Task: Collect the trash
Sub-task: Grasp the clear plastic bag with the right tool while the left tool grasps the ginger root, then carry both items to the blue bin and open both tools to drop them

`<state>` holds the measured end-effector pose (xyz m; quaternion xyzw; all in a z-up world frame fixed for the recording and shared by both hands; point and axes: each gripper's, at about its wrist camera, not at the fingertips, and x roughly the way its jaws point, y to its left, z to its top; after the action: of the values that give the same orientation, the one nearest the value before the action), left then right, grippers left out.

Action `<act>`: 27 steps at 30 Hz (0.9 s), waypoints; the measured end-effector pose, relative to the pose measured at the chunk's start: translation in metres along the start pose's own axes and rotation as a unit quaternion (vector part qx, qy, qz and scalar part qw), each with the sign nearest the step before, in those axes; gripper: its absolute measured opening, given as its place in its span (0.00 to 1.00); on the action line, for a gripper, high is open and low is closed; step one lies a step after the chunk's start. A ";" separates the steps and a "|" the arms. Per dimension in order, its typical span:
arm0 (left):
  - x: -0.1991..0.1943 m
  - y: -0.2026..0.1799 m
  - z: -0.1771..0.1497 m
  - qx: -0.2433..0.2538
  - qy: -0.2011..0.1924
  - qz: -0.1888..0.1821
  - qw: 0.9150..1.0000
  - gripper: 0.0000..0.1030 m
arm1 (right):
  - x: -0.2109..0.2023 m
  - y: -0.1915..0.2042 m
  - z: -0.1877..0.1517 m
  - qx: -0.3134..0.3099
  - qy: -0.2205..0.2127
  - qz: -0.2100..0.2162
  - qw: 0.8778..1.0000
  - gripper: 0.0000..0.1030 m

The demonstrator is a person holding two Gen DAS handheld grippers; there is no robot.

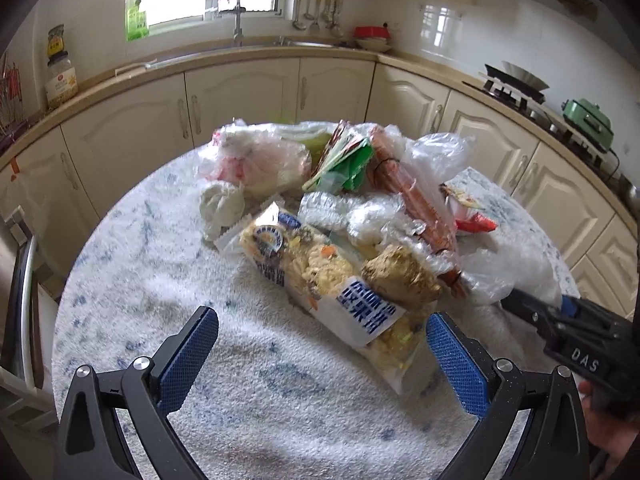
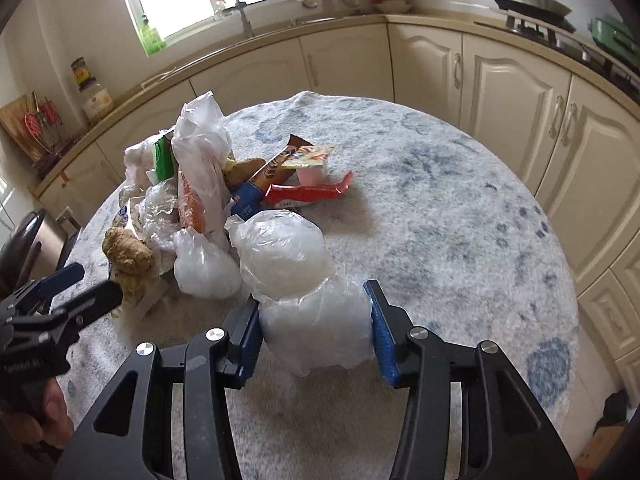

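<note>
Two tools work the pile: right tool [image 2: 316, 326] half-closed, straddling a crumpled clear plastic bag [image 2: 316, 320], apparently to lift it; left tool [image 1: 322, 344] wide open, empty, near the noodle packet [image 1: 320, 280].

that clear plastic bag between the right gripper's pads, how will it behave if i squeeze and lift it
The clear plastic bag looks thin and crinkled, so it will probably crumple rather than hold shape. It seems puffed with air and likely very light. Its glossy film may slip from the right hand-held gripper, whose pads sit at its sides.
</note>
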<state>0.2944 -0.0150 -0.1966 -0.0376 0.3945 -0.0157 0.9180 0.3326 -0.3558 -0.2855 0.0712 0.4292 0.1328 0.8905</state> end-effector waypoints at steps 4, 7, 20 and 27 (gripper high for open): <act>-0.011 -0.016 0.004 0.041 -0.033 0.003 0.999 0.99 | -0.009 -0.001 -0.009 0.010 -0.002 0.001 1.000 0.47; -0.007 -0.030 0.006 0.077 -0.043 0.014 0.996 0.99 | -0.015 -0.002 -0.012 0.014 -0.008 0.002 1.000 0.47; 0.007 -0.025 0.010 0.102 -0.026 -0.033 0.994 0.42 | -0.043 -0.012 -0.023 0.032 -0.024 -0.001 0.999 0.47; -0.021 -0.019 0.008 0.085 -0.045 -0.049 0.994 0.42 | -0.065 -0.026 -0.028 0.054 -0.042 0.002 0.998 0.47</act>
<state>0.2861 -0.0326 -0.1745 0.0206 0.3473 -0.0919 0.9330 0.2767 -0.3996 -0.2611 0.1257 0.3976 0.1078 0.9025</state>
